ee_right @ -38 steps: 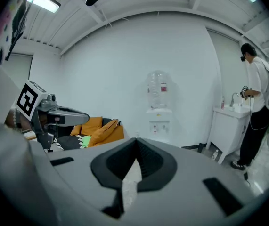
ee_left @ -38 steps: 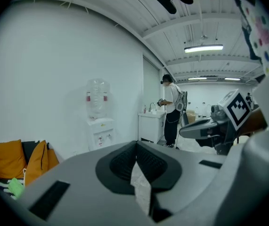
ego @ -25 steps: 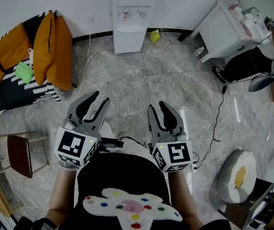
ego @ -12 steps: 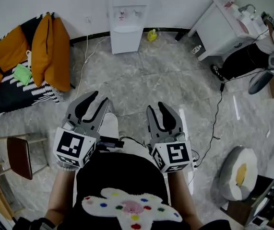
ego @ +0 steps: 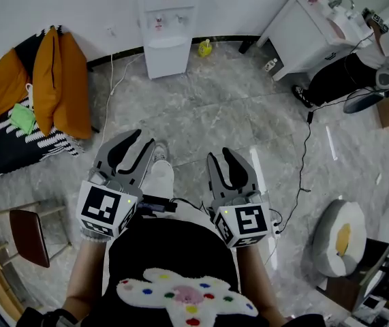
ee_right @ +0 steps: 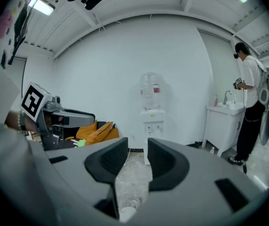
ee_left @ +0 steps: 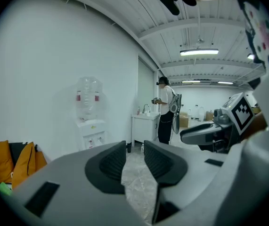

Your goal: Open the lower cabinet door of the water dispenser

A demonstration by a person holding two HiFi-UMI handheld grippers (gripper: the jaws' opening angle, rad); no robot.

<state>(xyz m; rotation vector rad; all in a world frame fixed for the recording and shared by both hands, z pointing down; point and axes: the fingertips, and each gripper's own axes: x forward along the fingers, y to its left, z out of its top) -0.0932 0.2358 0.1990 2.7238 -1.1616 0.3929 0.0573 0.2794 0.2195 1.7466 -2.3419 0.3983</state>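
Note:
The white water dispenser [ego: 161, 26] stands against the far wall, its lower cabinet door [ego: 167, 61] closed and facing me. Both grippers are held low in front of my body, well short of it across the marble floor. My left gripper [ego: 142, 140] is open with nothing between its jaws. My right gripper [ego: 221, 155] is also open and empty. In the left gripper view the dispenser [ee_left: 91, 131] shows left of the left gripper [ee_left: 134, 147]. In the right gripper view the dispenser [ee_right: 153, 126] stands straight beyond the right gripper [ee_right: 137, 145].
Orange cushions [ego: 51, 80] lie on striped bedding at the left. A white sink cabinet [ego: 303, 29] and a person [ego: 344, 80] are at the right. A yellow bottle [ego: 205, 48] sits beside the dispenser. A black cable [ego: 306, 162] crosses the floor, and a brown chair [ego: 27, 237] stands near left.
The room has slid left and down in the head view, with the dispenser now further left. My shoe has come into sight between the grippers. Both grippers keep their pose.

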